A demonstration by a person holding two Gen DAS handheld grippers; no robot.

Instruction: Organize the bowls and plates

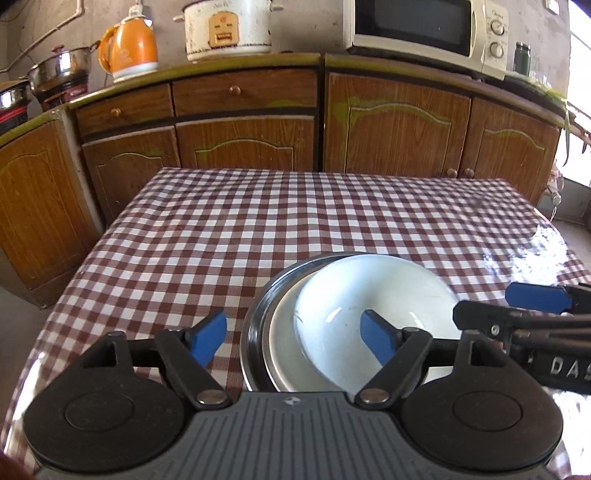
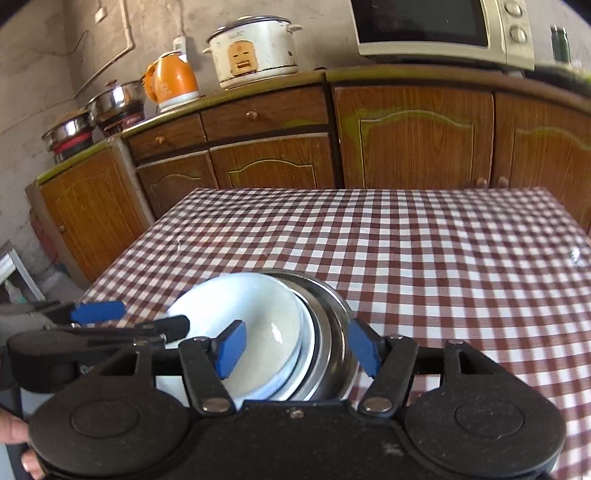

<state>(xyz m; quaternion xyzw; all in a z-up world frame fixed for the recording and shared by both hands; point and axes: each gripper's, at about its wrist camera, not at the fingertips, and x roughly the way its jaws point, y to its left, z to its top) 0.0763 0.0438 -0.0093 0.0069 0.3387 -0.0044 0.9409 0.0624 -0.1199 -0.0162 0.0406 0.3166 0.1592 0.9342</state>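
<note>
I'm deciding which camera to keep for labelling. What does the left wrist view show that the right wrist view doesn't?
Left wrist view only: the left gripper from behind, and a window at the right edge.

Right wrist view only: the right gripper from behind, and a hand at the lower left.

Both: white bowl stacked in steel plates on the checked tablecloth, orange kettle, rice cooker, microwave.

A white bowl (image 1: 373, 306) sits in a steel plate (image 1: 258, 321) on the checked tablecloth (image 1: 258, 221).
</note>
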